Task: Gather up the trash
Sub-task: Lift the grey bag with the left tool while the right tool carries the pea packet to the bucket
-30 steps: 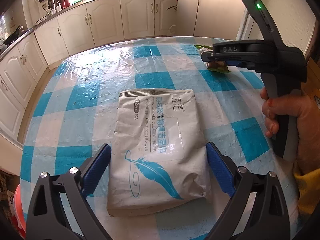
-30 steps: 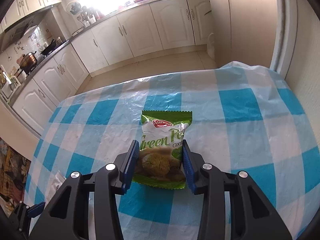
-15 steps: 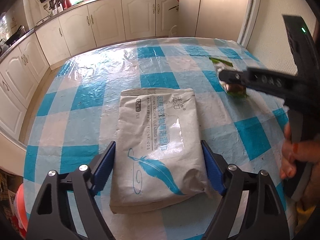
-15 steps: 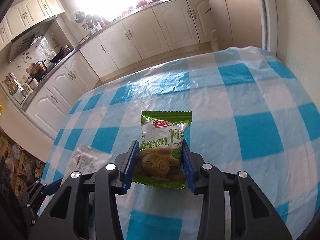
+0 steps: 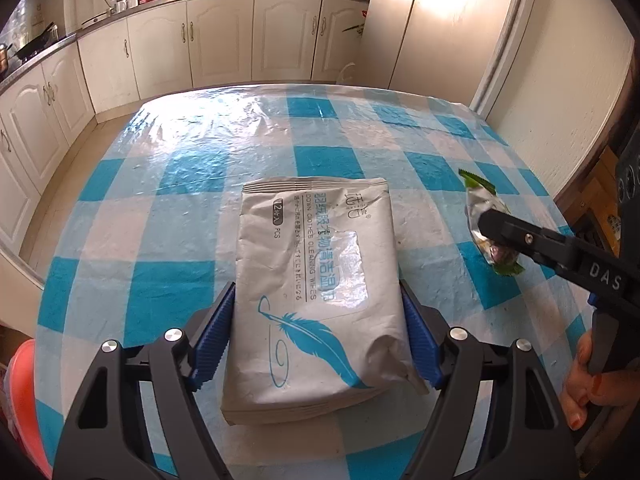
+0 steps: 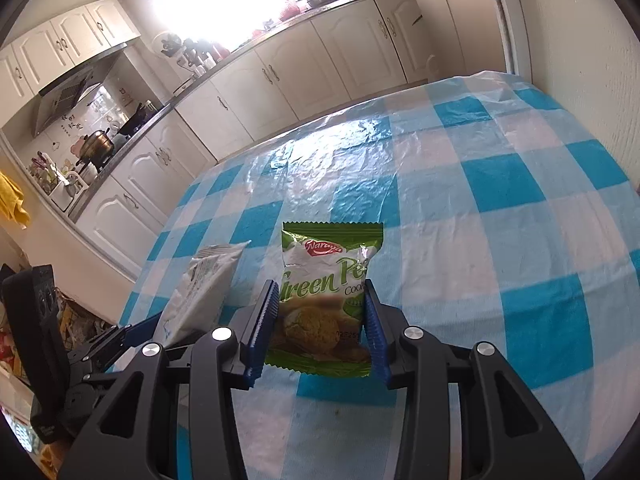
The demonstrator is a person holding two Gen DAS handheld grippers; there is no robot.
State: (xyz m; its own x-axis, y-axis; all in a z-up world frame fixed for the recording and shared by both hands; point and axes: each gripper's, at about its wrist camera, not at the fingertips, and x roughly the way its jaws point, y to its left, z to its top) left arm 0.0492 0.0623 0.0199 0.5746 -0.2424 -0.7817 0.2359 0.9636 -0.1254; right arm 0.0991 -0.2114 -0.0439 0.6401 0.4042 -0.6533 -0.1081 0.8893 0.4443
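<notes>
The blue pads (image 5: 214,340) of the left gripper (image 5: 316,340) are pressed against both long edges of the wipes pack (image 5: 316,280), where a second ago a clear gap was seen on each side; the jaws have been drawn in, so the pack is now judged to be clamped, or very nearly so. The pack is lying flat on the table (image 5: 180,160), its near end between the pads and its far end pointing toward the cupboards (image 5: 220,36). The right gripper (image 6: 322,334) is clenched on the lower half of the cookie wrapper (image 6: 326,296), as it was in the earlier views; the wrapper has been carried nearer to the pack and is held above the checked cloth, though how far above cannot be told. In the left view it is seen just right of the pack, with the right hand (image 5: 584,384) wrapped around the handle

With a piece of trash secured on each side, the picking step is judged almost done, and the lift of the pack and a carry to a bin are what is left

No bin or bag is clearly shown. An orange-red rounded thing (image 5: 24,400) is seen below the table's left edge; whether it is a container, and what is in it, cannot be told
</notes>
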